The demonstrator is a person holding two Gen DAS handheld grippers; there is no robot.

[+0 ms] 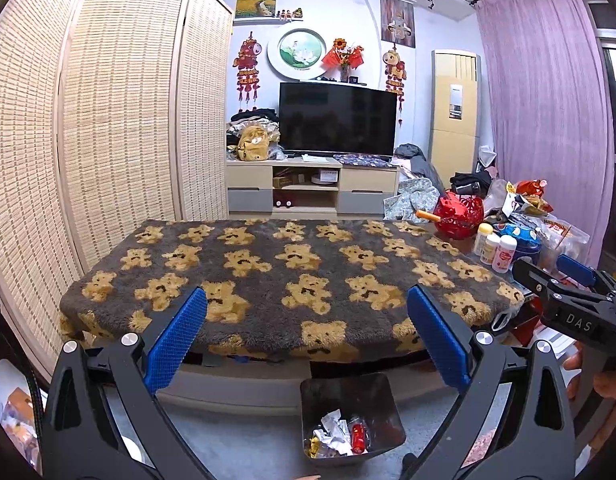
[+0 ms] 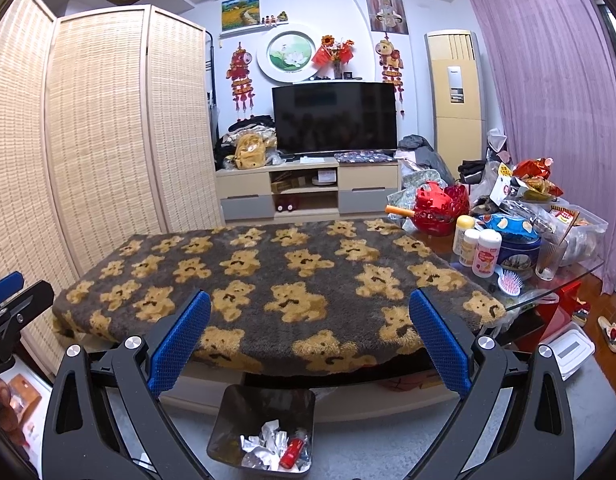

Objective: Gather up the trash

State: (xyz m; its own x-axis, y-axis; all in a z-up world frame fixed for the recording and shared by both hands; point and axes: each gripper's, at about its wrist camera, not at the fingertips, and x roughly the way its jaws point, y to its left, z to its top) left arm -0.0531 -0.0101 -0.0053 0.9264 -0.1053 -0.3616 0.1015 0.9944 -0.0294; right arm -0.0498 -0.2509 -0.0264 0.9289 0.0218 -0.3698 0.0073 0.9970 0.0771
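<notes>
Both hand-held grippers hang side by side in front of the desk (image 1: 292, 264), which is covered by a grey plush blanket (image 2: 268, 272) printed with tan teddy bears. The left hand-held gripper (image 1: 306, 336) has its blue-padded fingers (image 1: 176, 340) spread wide with nothing between them, and the right hand-held gripper (image 2: 310, 340) is spread just as wide and is also empty. In the left wrist view the right hand-held gripper shows at the far right edge — black frame, blue pad — with part of a hand (image 1: 604, 384) below it.

The dark trash bin (image 1: 350, 412) stands on the grey floor just in front of the desk's near edge, below both grippers. Inside it lie the collected pieces: crumpled white and silvery wrappers (image 2: 264, 440) and a small red packet (image 2: 293, 454) beside them (what the packet is cannot be read).

The blanket's top is bare. At the desk's right end, past the blanket, stands a crowd of things: a red openwork basket (image 2: 442, 210), three small white and yellow bottles (image 2: 476, 246), a blue round tin (image 2: 518, 254), a clear glass (image 2: 550, 256), a pink hairbrush (image 2: 510, 282) and a heap of snack bags (image 2: 536, 180). Beyond the desk a black television (image 1: 338, 118) sits on a low cabinet (image 1: 312, 186).
</notes>
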